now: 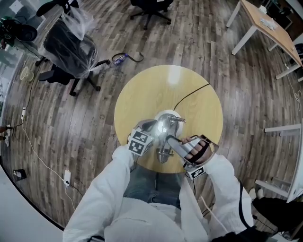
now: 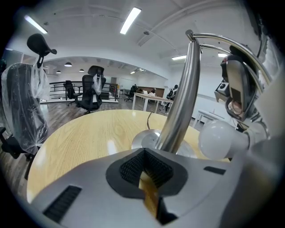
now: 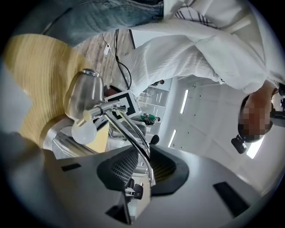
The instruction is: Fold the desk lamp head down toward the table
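Jaws of the right gripper [image 3: 141,168] stand apart around the lamp's thin curved chrome arm [image 3: 132,139], not pinching it; the left gripper's [image 2: 145,155] are narrowly parted, empty (just beside the stem [image 2: 182,102]). The bell-shaped chrome lamp head [image 3: 84,94] already droops over the round yellow table [image 1: 142,94], so folding looks nearly done.

Grey-brown wood planks make up the floor [image 1: 94,118] all round a round, pale-wood worktop [image 1: 137,94]. At upper left stands a black office chair [image 1: 71,52] wrapped in clear plastic, and a second black chair [image 1: 150,8] sits at the top edge. A long table [image 1: 267,26] on white legs stands at upper right. A white power strip [image 1: 66,177] lies on the floor at left. Overhead is a white ceiling with strip lights [image 2: 130,20].
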### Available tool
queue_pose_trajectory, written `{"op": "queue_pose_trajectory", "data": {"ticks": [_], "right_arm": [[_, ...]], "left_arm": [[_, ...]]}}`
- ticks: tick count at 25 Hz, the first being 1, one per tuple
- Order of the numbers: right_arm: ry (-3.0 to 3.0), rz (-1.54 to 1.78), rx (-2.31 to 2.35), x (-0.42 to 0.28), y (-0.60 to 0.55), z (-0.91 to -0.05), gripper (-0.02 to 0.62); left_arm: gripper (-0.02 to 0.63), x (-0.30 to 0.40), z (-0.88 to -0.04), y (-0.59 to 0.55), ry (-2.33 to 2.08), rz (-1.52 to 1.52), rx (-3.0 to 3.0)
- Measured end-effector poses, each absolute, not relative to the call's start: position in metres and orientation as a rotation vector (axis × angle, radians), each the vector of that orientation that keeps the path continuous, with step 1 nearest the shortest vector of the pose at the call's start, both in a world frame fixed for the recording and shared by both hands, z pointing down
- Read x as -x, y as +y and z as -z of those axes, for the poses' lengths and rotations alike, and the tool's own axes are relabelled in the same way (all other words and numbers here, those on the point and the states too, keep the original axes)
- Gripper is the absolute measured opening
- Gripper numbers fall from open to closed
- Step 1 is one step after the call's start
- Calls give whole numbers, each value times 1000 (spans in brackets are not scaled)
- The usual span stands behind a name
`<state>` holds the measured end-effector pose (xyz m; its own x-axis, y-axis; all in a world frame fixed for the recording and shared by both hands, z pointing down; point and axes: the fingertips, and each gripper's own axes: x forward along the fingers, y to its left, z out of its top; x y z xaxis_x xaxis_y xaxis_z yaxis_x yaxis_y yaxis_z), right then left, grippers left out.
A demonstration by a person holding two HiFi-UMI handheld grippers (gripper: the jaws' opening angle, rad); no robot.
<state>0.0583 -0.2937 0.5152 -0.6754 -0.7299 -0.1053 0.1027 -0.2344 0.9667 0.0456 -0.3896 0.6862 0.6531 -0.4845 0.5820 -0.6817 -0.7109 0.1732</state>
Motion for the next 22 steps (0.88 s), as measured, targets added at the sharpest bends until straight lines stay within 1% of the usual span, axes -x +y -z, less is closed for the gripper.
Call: {"op": "queue_pose_trajectory", "data": {"ticks": [10, 13, 18, 22], "right_arm": [[-1528, 1945, -751, -59, -297, -520, 84], [-1581, 1860, -781, -58, -298, -520, 85], [-1618, 1717, -873, -64, -296, -519, 115], [-1692, 1525, -991, -69, -295, -519, 136]], "left_arm": [[2, -45, -690, -393, -891, -749, -2508], [2, -45, -690, -392, -894, -758, -2499], [2, -35, -682, -386, -992, -749, -2462], [2, -22, -668, -373, -1053, -693, -2454]]}}
